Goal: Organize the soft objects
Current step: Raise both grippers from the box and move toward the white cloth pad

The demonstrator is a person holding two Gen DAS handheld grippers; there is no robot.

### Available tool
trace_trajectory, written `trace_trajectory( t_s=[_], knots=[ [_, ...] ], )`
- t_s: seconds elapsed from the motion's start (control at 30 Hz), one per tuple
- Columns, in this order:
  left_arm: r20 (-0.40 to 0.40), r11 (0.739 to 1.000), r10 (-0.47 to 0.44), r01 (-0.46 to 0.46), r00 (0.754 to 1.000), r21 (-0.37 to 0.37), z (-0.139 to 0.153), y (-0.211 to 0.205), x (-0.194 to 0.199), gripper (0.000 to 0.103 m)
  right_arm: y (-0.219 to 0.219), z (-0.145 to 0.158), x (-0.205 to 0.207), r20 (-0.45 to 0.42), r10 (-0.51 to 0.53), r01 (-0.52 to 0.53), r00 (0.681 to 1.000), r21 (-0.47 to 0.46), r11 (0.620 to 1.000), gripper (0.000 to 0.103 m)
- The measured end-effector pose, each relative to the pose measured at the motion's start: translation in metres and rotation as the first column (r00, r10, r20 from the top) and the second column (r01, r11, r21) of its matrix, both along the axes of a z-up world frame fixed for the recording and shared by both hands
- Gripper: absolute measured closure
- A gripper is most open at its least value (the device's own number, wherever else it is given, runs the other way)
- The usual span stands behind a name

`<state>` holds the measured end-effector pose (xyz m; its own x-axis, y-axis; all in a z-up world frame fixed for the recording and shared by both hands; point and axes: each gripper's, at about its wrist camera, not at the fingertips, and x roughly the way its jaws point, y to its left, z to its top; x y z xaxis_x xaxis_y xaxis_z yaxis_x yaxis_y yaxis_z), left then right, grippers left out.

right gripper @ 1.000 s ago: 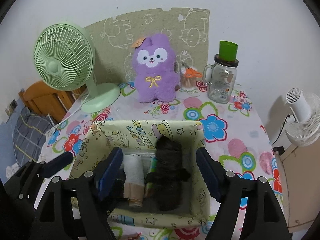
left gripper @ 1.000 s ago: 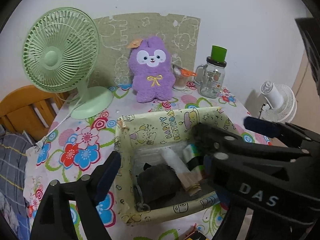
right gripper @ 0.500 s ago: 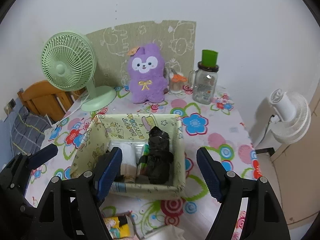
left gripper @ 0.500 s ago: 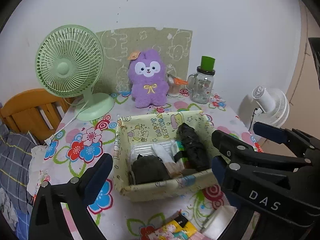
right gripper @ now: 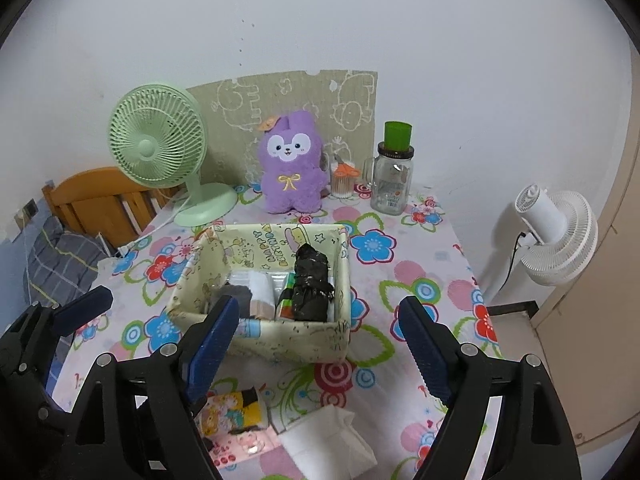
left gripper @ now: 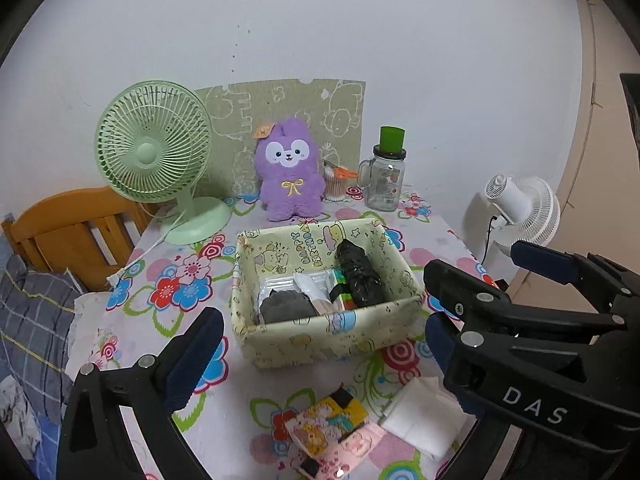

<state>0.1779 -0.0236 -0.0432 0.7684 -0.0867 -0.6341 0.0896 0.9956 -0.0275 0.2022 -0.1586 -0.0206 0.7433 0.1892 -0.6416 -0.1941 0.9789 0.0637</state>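
Observation:
A pale yellow cartoon-print fabric basket sits mid-table. Inside lie a black crinkly bundle, a grey soft item, a white roll and a striped item. In front lie a cartoon-print pouch and a white folded tissue. My left gripper is open and empty, held back above the table's near edge. My right gripper is open and empty, beside it; its arm shows at right.
A green desk fan stands back left, a purple plush at the back, a cotton-swab cup and a glass jar with green lid back right. A white floor fan stands right; a wooden chair left.
Both grippers have pulled back and up from the basket. The black bundle now lies in the basket. The pouch and tissue at the near edge have come into view.

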Motion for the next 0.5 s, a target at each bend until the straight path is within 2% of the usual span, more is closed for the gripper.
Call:
trace_trajectory(
  t_s=[0.2, 0.5],
  knots=[
    [0.011, 1.0, 0.003, -0.003, 1.0, 0.007, 0.004, 0.0, -0.024, 0.0, -0.002, 0.005, -0.026, 0.028, 0.016, -0.016, 0.999, -0.007, 1.0, 0.012],
    [0.013, 1.0, -0.001, 0.001, 1.0, -0.005, -0.003, 0.001, -0.051, 0.0, -0.006, 0.001, -0.057, 0.053, 0.041, -0.04, 0.998, -0.023, 0.999, 0.01]
  ],
)
